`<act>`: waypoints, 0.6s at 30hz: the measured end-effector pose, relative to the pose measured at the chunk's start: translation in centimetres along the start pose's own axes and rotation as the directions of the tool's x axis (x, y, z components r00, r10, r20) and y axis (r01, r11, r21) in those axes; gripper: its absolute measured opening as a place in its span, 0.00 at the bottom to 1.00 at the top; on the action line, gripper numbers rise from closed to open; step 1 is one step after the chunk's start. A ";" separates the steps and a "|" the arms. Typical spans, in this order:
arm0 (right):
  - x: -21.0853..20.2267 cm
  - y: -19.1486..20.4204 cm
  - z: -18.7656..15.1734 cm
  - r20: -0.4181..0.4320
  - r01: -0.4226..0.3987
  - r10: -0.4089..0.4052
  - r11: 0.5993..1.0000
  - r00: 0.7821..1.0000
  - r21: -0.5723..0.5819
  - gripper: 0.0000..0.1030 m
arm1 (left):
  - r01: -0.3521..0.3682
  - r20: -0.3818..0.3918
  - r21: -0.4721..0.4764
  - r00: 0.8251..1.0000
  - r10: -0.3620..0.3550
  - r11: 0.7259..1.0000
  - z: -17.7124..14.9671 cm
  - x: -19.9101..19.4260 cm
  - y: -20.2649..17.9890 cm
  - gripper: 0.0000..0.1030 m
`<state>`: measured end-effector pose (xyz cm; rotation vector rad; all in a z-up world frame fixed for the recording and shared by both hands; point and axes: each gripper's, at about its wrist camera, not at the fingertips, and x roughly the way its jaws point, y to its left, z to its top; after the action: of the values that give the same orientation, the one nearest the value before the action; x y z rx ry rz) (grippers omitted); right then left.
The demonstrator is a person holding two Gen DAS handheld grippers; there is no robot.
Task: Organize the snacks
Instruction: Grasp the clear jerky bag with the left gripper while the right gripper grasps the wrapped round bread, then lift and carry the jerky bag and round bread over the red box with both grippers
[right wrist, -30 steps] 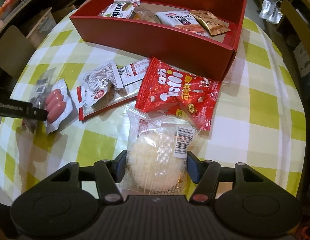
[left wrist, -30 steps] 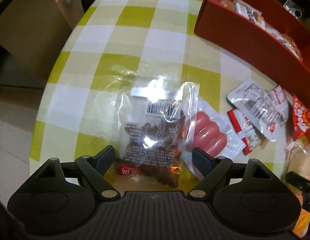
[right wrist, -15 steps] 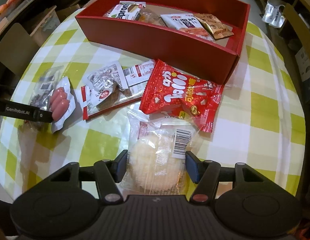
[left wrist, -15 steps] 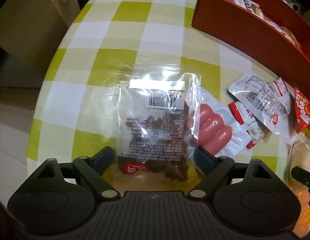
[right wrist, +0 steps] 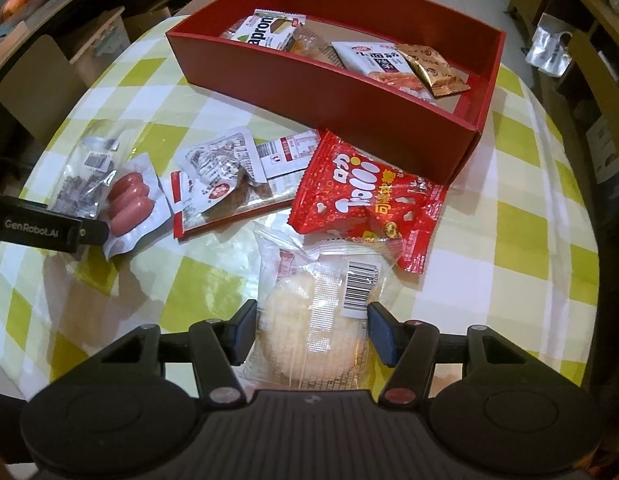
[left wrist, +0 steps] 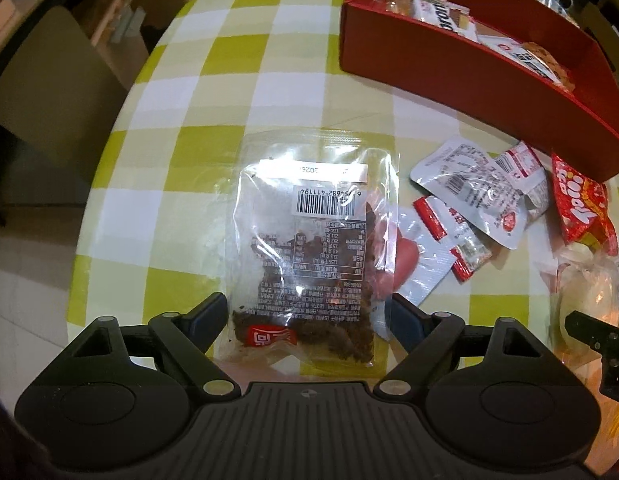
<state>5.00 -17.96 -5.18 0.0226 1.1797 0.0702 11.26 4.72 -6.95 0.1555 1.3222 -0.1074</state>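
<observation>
A clear bag of dark brown snack (left wrist: 309, 248) hangs between the pads of my left gripper (left wrist: 303, 316), which is shut on its lower sides; the bag is tilted up off the checked table and covers part of the sausage pack (left wrist: 409, 256). In the right wrist view a clear-wrapped pale round bun (right wrist: 309, 320) sits between the pads of my right gripper (right wrist: 309, 324), whose jaws are closing on the wrapper's sides. The red box (right wrist: 349, 96) stands at the back with several snack packs inside.
Loose on the green-and-white checked table (right wrist: 509, 216) lie a red snack bag (right wrist: 361, 196), white and red sachets (right wrist: 221, 176) and the sausage pack (right wrist: 129, 200). The table's round edge runs close at the left (left wrist: 109, 160). A chair back (left wrist: 49, 92) stands beyond it.
The left gripper has risen with the clear bag, which now overlaps the sausage pack. The right gripper's pads have drawn slightly closer around the bun wrapper; the right hand has stayed in place.
</observation>
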 end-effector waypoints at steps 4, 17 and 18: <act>-0.2 0.3 0.1 0.009 0.015 -0.015 1.000 1.000 -0.015 0.63 | -0.020 0.014 0.015 1.000 0.020 1.000 0.5 0.3 -1.1 0.86; -0.9 0.5 0.9 0.043 0.033 -0.032 0.999 0.999 -0.022 0.63 | -0.091 0.078 0.084 0.993 0.084 0.992 0.2 -1.4 -3.5 0.86; -0.9 0.6 0.9 0.045 0.034 -0.033 0.999 0.998 -0.024 0.63 | -0.098 0.085 0.091 0.992 0.090 0.991 0.2 -1.5 -3.7 0.86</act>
<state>5.44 -17.43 -3.96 -0.0171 1.1339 0.0547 10.49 1.05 -5.60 0.2911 1.2273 -0.0955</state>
